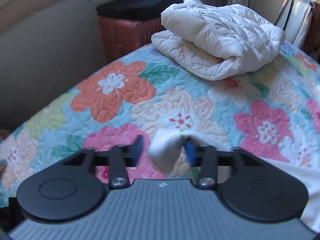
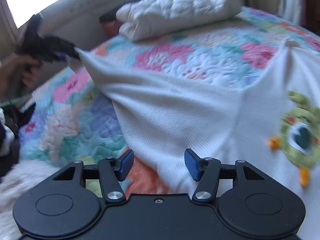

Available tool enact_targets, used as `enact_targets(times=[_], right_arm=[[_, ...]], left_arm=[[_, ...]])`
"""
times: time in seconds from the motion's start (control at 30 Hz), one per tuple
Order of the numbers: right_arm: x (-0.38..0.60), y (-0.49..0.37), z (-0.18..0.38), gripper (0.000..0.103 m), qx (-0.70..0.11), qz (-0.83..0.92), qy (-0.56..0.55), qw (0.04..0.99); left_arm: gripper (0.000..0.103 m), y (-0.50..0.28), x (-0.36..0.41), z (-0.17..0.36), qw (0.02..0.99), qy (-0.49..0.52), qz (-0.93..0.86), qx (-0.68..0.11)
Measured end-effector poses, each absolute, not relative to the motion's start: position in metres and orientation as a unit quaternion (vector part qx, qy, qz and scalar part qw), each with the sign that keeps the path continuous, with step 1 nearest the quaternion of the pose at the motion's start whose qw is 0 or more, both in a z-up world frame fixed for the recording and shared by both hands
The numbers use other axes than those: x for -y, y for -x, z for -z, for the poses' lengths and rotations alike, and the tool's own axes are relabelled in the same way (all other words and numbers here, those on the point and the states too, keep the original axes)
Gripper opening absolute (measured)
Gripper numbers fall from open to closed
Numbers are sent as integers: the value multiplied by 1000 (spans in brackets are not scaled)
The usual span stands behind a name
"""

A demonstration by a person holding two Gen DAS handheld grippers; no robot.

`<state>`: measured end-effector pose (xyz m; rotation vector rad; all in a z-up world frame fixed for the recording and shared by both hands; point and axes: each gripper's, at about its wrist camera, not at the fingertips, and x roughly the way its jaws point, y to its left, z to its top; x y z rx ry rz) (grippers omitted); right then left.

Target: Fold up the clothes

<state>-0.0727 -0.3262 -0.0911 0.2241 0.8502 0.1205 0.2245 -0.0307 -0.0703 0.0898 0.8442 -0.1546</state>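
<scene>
The white garment (image 2: 180,116) lies on the flowered bed quilt (image 1: 120,92), one corner lifted. That corner sits between the spread fingers of the left claw (image 1: 164,150); whether it is pinched, I cannot tell. The right claw (image 2: 159,164) hangs spread over the cloth. A folded white jacket (image 1: 216,40) rests behind.

The left gripper (image 1: 163,150) hangs over the near part of a floral quilt (image 1: 112,92), its blue pads apart. A bunched corner of white cloth (image 1: 166,152) sits between them; it is blurred, and seems to touch the right pad only. The rest of the cloth trails off toward the quilt's near right corner. At the far edge lies a folded white quilted jacket (image 1: 218,40). Beyond the far left corner, folded black clothing (image 1: 138,4) rests on a reddish-brown stand (image 1: 126,36).
</scene>
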Motion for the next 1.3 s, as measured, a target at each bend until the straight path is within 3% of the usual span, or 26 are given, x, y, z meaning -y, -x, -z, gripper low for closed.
enact_targets(times=[0.17, 0.33, 0.5, 0.6, 0.7, 0.9, 1.13, 1.17, 1.2, 1.23, 1.27, 1.3], right_arm=[[359, 164, 65, 64, -380, 4, -143, 914], [406, 249, 64, 64, -392, 114, -134, 903], [471, 325, 63, 64, -366, 227, -208, 878], [506, 369, 59, 64, -321, 283, -265, 864], [519, 401, 64, 65, -289, 324, -297, 850], [496, 412, 87, 65, -301, 287, -319, 852], [446, 374, 95, 65, -346, 204, -242, 883], [441, 364, 101, 65, -352, 195, -213, 891], [443, 356, 106, 65, -363, 195, -202, 888], [446, 348, 112, 64, -375, 196, -194, 885], [449, 340, 118, 61, -388, 197, -186, 881], [452, 332, 123, 43, -400, 198, -178, 877]], left_arm=[[59, -221, 30, 59, 927, -66, 22, -369], [60, -199, 29, 35, 919, 20, 75, -387], [61, -129, 108, 5, 894, -18, 214, -393], [69, -70, 168, -5, 866, -38, 310, -391], [70, -10, 228, 0, 832, -61, 373, -407], [71, 118, 312, 25, 783, -153, 449, -403], [78, 204, 346, 75, 744, -226, 467, -421], [78, 210, 350, 86, 743, -235, 460, -425], [66, 214, 353, 98, 742, -244, 451, -431], [48, 217, 356, 109, 742, -254, 439, -438], [45, 220, 357, 117, 743, -258, 431, -442], [44, 221, 356, 122, 746, -256, 424, -445]])
